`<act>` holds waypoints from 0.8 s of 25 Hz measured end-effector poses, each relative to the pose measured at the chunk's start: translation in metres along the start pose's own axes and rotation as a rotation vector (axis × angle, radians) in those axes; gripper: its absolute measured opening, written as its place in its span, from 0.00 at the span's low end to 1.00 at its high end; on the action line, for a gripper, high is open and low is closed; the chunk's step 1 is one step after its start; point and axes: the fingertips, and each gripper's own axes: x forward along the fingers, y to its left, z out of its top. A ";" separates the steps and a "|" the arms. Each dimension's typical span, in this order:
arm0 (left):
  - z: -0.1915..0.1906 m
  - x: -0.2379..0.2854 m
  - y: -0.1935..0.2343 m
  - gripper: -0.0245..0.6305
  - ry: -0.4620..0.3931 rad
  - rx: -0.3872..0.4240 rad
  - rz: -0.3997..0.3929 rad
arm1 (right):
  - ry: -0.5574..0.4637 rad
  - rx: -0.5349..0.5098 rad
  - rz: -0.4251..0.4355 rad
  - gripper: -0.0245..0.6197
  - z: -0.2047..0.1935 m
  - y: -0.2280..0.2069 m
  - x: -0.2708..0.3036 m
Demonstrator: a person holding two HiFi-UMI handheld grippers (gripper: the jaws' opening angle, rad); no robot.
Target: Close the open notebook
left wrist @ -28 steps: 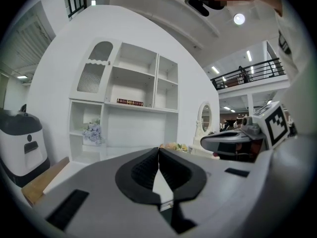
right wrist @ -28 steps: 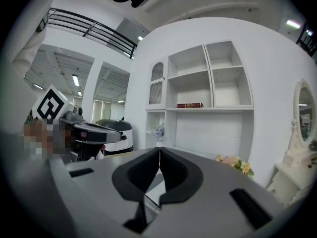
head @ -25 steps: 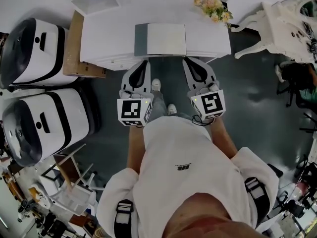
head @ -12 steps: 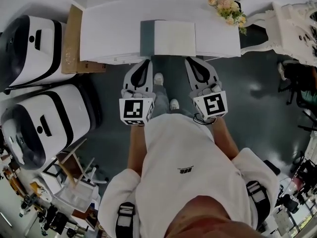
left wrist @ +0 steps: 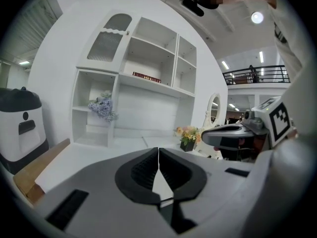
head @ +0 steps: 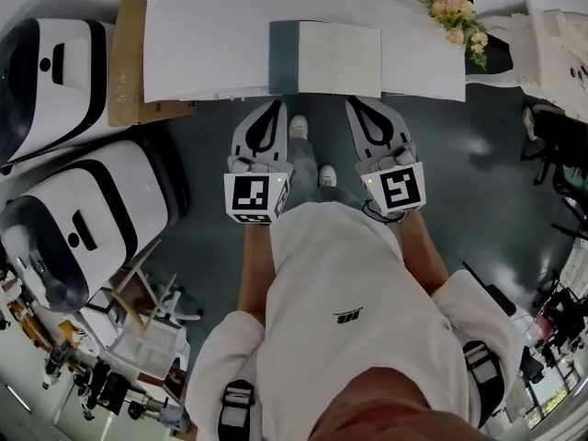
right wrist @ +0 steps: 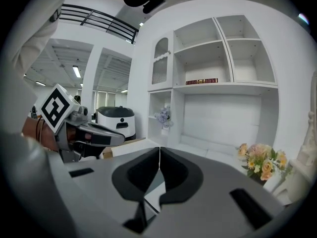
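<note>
The open notebook [head: 340,59] lies flat at the near edge of the white table [head: 202,44]. It shows a white page and a grey-teal strip on its left side. My left gripper [head: 276,105] is shut, its tip just short of the table edge, below the notebook's left corner. My right gripper [head: 355,103] is also shut, just short of the edge below the notebook's right half. Neither touches the notebook. The jaws meet with nothing between them in the left gripper view [left wrist: 158,150] and in the right gripper view [right wrist: 159,150].
Two large white-and-black machines [head: 46,72] [head: 83,228] stand on the floor at the left, beside a cardboard panel [head: 127,58]. A flower bunch [head: 452,9] sits at the table's right end, near white ornate furniture [head: 556,49]. A white shelf unit [left wrist: 143,83] rises behind the table.
The table and notebook have slid right and up in the head view as the person shifted. Both grippers stay shut, side by side near the table edge.
</note>
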 end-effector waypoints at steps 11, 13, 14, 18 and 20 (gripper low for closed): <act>-0.035 0.020 0.024 0.04 0.044 -0.025 -0.007 | 0.053 -0.007 0.034 0.03 -0.033 0.014 0.036; -0.045 0.023 0.031 0.04 0.053 -0.034 -0.004 | 0.061 -0.007 0.046 0.03 -0.041 0.018 0.045; -0.051 0.025 0.035 0.04 0.058 -0.039 -0.002 | 0.064 -0.006 0.051 0.03 -0.045 0.020 0.049; -0.071 0.032 0.044 0.04 0.080 -0.067 0.000 | 0.084 -0.018 0.078 0.03 -0.060 0.028 0.064; -0.080 0.035 0.048 0.04 0.091 -0.079 0.000 | 0.098 -0.026 0.092 0.03 -0.067 0.032 0.069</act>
